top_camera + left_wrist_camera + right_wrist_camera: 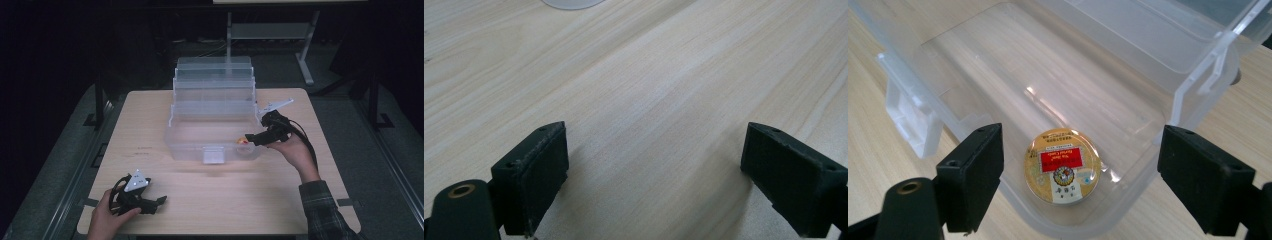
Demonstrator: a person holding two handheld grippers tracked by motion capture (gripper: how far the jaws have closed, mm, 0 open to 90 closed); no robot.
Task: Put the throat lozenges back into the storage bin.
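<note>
The pale wooden table [220,200] carries a big clear plastic box [212,117], stepped trays folded back and its latch tab [213,156] facing the person, and the box's front wall stands between the right gripper [250,140] and what lies inside. That gripper hangs over the box's right front corner, jaws apart and gripping nothing, with 1 small round gold tin [1062,166] lying flat on the box floor between and below them. Near the front-left edge, well apart from the box, the left gripper [654,175] sits low over bare wood, jaws wide and empty.
</note>
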